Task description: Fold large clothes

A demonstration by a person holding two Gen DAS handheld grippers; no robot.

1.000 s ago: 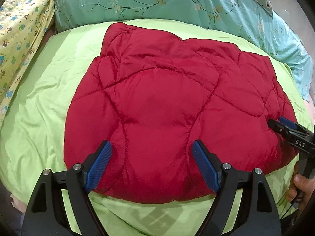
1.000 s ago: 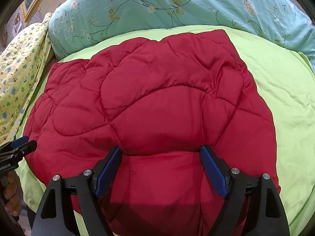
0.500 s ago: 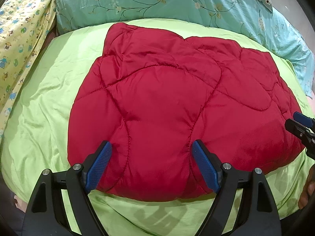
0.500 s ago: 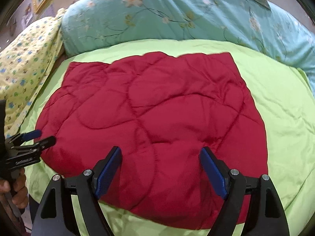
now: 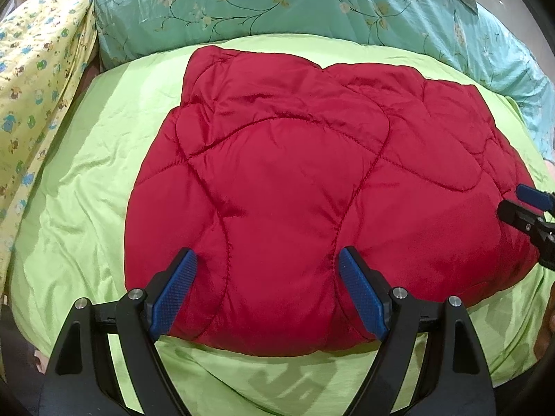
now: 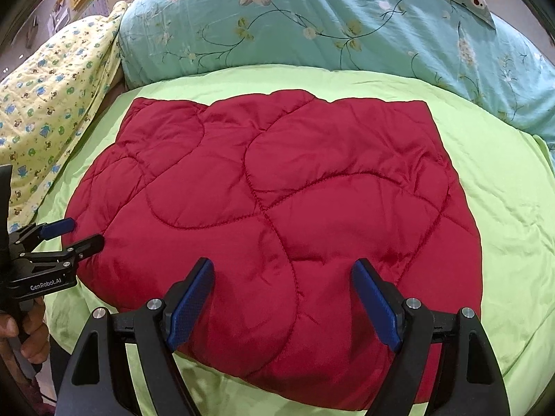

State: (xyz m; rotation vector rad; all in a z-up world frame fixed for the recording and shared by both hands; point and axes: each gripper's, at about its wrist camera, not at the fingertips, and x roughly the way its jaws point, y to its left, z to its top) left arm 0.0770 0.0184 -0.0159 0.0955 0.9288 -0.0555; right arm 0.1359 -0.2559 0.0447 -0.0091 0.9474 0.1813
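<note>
A red quilted padded garment (image 5: 312,190) lies folded into a thick rectangle on the lime green bed sheet (image 5: 86,208); it also shows in the right wrist view (image 6: 277,208). My left gripper (image 5: 267,270) is open and empty, hovering above the garment's near edge. My right gripper (image 6: 282,277) is open and empty, above the near edge further right. Each gripper shows at the side of the other's view: the right gripper's fingertips (image 5: 527,204) and the left gripper's fingertips (image 6: 69,235).
A teal floral quilt (image 6: 329,27) lies bunched along the far side of the bed. A yellow patterned blanket (image 6: 52,104) lies at the left. The green sheet (image 6: 503,208) is bare right of the garment. A hand (image 6: 24,339) holds the left gripper's handle.
Both grippers have drawn back and up from the garment, which now looks smaller in both views. Both stayed open. The garment has not moved.
</note>
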